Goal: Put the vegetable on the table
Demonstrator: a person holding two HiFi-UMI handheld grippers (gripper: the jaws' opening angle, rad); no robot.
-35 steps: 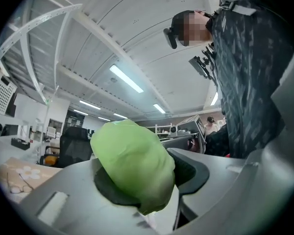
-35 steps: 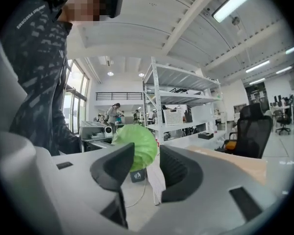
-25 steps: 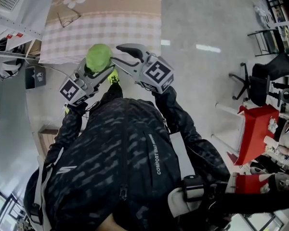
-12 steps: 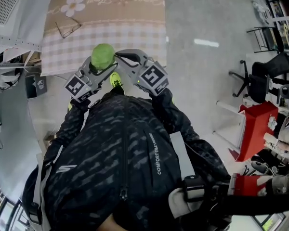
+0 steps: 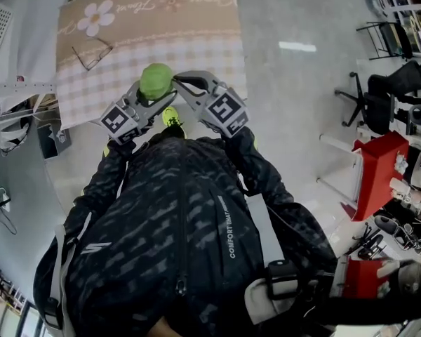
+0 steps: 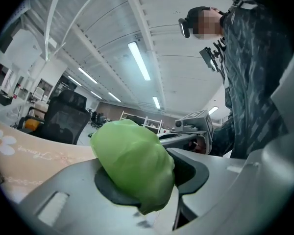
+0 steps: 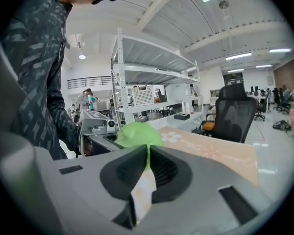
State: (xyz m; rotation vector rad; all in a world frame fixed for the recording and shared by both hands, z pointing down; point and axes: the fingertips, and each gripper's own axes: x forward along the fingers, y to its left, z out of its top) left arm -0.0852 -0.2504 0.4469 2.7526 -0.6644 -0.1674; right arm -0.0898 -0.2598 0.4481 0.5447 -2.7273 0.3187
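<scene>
Clamping vegetable (image 5: 156, 80) over table (image 5: 196, 41) near edge: left gripper (image 5: 153, 98); right gripper (image 5: 182, 80) closed.

Bright green vegetable (image 5: 156, 80). Worktop (image 5: 196, 27) is tan, with a white daisy (image 5: 93, 20) and a pale checked band. Jacket (image 5: 175, 216) black, grey-streaked.

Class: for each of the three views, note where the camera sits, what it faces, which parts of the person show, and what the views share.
Head view: on the person's head, facing steeply down at the table; torso, left tongs, right tongs show.
Left gripper view: on the left tongs, along jaws clamping the vegetable; torso at right.
Right gripper view: on the right tongs, along shut, empty jaws toward the table; sleeve at left.
Shared: all three show the vegetable.
</scene>
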